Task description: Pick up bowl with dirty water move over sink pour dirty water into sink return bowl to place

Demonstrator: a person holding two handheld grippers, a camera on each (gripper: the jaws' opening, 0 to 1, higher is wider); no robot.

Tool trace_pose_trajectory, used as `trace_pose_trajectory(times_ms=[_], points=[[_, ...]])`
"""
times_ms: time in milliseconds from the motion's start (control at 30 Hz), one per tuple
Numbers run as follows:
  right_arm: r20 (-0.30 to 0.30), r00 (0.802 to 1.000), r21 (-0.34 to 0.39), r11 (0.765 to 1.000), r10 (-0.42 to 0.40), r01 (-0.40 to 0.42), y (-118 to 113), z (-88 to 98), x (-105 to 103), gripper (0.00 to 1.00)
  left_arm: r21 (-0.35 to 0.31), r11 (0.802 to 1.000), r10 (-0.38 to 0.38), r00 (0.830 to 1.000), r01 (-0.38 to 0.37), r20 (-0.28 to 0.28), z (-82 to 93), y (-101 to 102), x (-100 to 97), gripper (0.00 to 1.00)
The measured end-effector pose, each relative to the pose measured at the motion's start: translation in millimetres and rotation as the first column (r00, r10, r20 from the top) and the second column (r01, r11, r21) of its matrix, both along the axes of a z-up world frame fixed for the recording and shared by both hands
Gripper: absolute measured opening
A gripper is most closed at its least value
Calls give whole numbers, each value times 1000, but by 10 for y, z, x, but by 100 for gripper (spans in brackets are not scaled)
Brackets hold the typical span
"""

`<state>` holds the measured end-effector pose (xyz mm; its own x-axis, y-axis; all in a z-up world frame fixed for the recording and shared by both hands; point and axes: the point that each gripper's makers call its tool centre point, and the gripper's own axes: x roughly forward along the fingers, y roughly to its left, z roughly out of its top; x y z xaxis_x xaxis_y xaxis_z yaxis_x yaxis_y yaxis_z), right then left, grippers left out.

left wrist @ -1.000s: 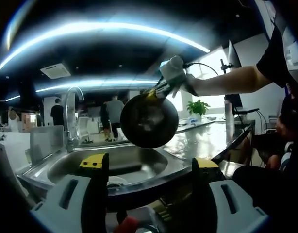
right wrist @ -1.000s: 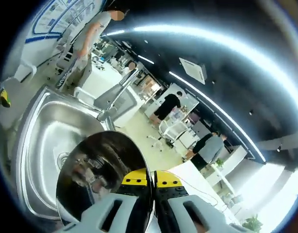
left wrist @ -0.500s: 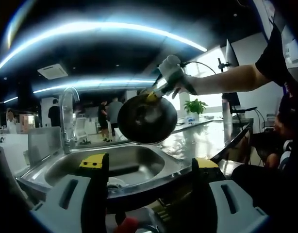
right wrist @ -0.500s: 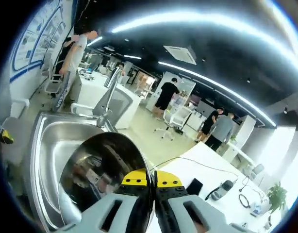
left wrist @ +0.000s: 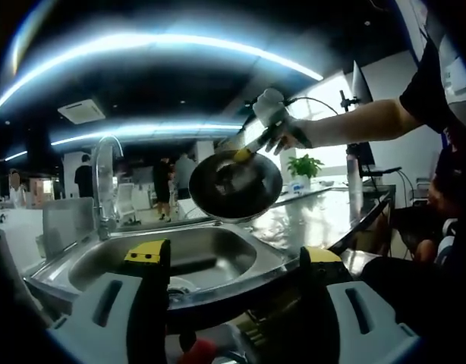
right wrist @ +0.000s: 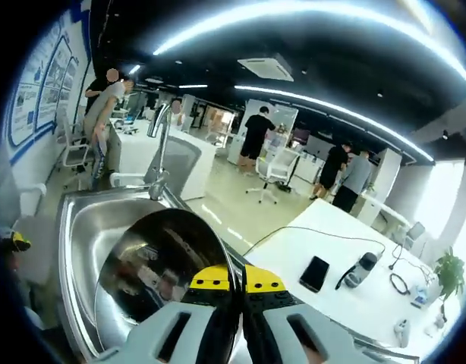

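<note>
Hanging in the air above the sink [left wrist: 104, 265], the bowl [left wrist: 235, 184] is held by its rim in the right gripper [right wrist: 226, 282], whose two jaws are pressed together on the metal edge. In the left gripper view the bowl is tilted, its open side turned partly toward the camera and partly down to the basin, and it sits over the right part of the sink, close to the counter [left wrist: 324, 220]. I cannot see water inside it or a stream falling from it; the inside looks dark and shiny, so I judge the pouring is finished or nearly so, but this is only a judgement.

In the right gripper view the bowl [right wrist: 161, 265] lies straight ahead of the jaws and to their left, with its mouth facing toward the sink [right wrist: 85, 235] below. The faucet [right wrist: 159, 152] stands beyond the bowl, well apart from it.

The left gripper [left wrist: 233, 262] is low in front of the sink edge, its jaws spread apart and holding nothing. It is well apart from the bowl, so the right hand is the one that must carry the bowl.

For the return, the bowl must first be turned level, then moved away from the basin toward the counter on the right side. Where its place is, I cannot tell from these views.
</note>
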<state>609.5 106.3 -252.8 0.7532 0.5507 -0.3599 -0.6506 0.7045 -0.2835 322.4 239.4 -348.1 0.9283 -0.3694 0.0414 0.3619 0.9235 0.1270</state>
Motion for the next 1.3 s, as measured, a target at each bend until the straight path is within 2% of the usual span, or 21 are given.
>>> trace_pose_trajectory(times_ms=[33, 200, 467, 1067, 1300], points=[[-18, 1000, 15, 1000, -5, 5, -13, -17, -11, 0, 1, 1000, 0, 1000, 0, 0, -1, 0, 1, 69], [-35, 999, 19, 1000, -16, 16, -93, -52, -14, 0, 3, 1000, 4, 1000, -4, 0, -3, 7, -5, 69], [-67, 996, 43, 997, -59, 62, -341, -86, -7, 0, 4, 1000, 4, 1000, -4, -8, -36, -8, 1, 69], [-165, 977, 111, 982, -131, 151, -791, -179, 97, 0, 12, 1000, -21, 1000, 21, -10, -26, -144, 13, 68], [-200, 968, 146, 972, -154, 185, -916, -267, 3, 0, 14, 999, -29, 999, 30, -13, -31, -190, 19, 68]])
